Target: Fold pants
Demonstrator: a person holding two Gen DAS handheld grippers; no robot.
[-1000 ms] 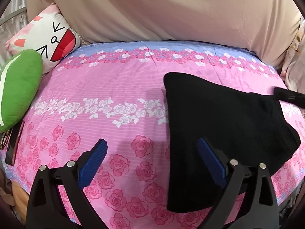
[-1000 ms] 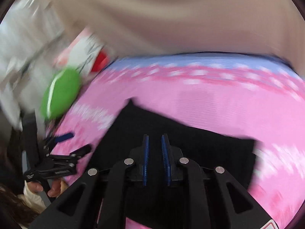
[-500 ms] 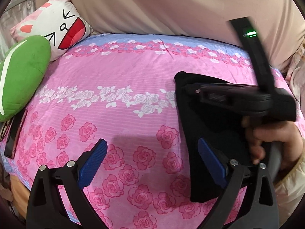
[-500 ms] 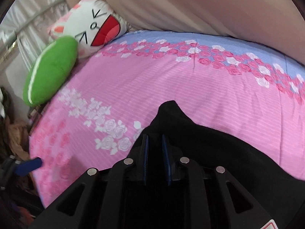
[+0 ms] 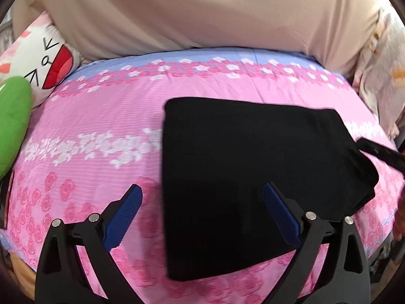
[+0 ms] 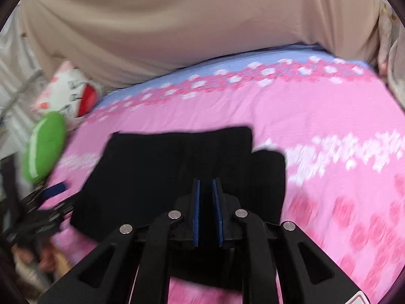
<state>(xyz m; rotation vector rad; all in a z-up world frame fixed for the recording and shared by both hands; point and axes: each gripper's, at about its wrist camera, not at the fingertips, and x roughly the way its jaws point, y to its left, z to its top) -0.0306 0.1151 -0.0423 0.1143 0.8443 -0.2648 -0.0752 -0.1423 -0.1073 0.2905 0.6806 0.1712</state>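
**Tidying the last fold of the pants**

The black pants (image 5: 253,167) lie folded into a compact block on the pink rose-print bed (image 5: 101,116), towards the near right of it in the left wrist view. The left gripper (image 5: 202,197) hangs above the block's near left edge with its blue fingers (image 5: 124,215) spread wide and nothing between them. The right gripper (image 6: 208,202) sits over the near side of the fabric, its fingers almost together with a thin gap showing; whether any cloth is pinched there I cannot tell (black on black, and the view is blurred).

By my reading the fold is nearly finished, and what remains is squaring it up. In the right wrist view one layer sticks out past the far right corner (image 6: 268,162), so the edges do not line up. To do this well, take that loose layer by its corner, draw it level with the edge above, and press flat without dragging the whole block. The soft bed gives, so light, short strokes should keep the layers from sliding. The green cushion (image 5: 12,119) and cartoon pillow (image 5: 38,58) are well clear.
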